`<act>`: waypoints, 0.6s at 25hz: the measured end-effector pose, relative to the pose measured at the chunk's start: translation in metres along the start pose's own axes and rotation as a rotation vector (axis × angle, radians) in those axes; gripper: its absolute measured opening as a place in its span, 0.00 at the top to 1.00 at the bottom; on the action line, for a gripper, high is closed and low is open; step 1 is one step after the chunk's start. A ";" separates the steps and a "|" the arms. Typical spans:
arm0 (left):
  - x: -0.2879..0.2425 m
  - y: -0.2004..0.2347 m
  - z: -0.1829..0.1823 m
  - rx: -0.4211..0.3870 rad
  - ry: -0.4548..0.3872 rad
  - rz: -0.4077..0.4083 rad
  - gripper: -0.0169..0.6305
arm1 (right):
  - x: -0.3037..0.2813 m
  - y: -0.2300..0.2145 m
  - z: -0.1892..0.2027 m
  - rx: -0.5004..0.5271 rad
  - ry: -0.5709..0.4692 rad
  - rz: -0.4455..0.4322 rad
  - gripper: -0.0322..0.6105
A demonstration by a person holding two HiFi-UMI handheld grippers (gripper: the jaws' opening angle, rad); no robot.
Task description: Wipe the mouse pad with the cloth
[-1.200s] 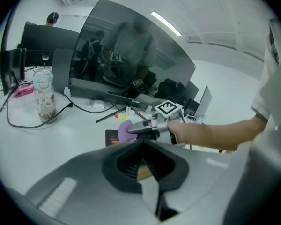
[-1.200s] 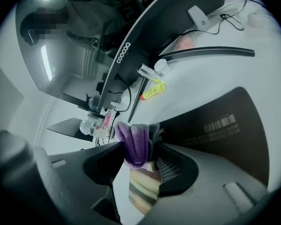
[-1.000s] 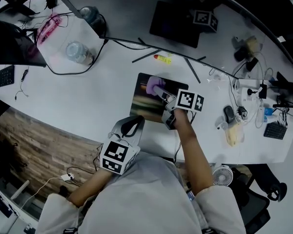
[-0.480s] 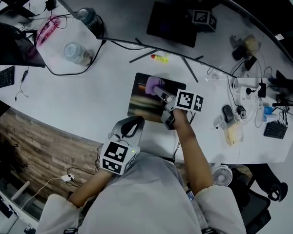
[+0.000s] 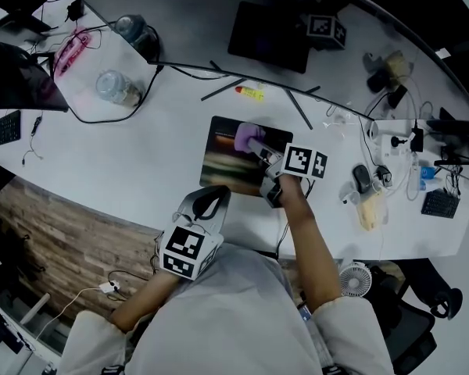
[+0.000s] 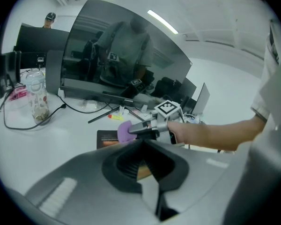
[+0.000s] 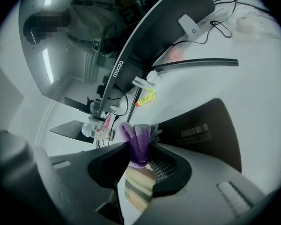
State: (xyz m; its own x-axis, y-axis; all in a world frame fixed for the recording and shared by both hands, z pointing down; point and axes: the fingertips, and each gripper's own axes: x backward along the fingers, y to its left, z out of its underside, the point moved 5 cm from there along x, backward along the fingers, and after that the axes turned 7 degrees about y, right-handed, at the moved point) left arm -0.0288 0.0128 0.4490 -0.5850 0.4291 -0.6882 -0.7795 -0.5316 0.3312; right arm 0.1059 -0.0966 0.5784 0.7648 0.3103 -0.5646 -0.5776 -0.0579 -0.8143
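Note:
The dark mouse pad (image 5: 223,162) with a colourful print lies on the white desk (image 5: 141,155). My right gripper (image 5: 254,141) is shut on a bunched purple cloth (image 5: 245,135), which rests on the pad's far part. The right gripper view shows the cloth (image 7: 138,142) pinched between the jaws above the pad (image 7: 206,125). My left gripper (image 5: 209,204) hovers at the desk's near edge, short of the pad, jaws closed with nothing between them. From the left gripper view (image 6: 141,143) I see the cloth (image 6: 125,131) and the pad (image 6: 107,137) ahead.
A yellow marker (image 5: 250,93), black rods and cables lie behind the pad. A clear jar (image 5: 113,86) stands far left, a dark tablet (image 5: 270,37) at the back. A mouse (image 5: 361,178) and small clutter sit to the right. The curved monitor (image 7: 145,46) rises beyond.
The cloth and my right gripper have slid slightly to the right across the pad. My left gripper has stayed in place.

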 end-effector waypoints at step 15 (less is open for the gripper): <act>-0.002 -0.003 -0.001 -0.015 0.001 0.009 0.97 | 0.015 -0.011 -0.003 -0.003 -0.013 0.022 0.74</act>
State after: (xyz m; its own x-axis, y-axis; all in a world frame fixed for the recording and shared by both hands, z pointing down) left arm -0.0246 0.0126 0.4487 -0.5916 0.4239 -0.6858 -0.7709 -0.5464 0.3273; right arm 0.1250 -0.0937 0.5786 0.7478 0.3215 -0.5808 -0.5937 -0.0678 -0.8019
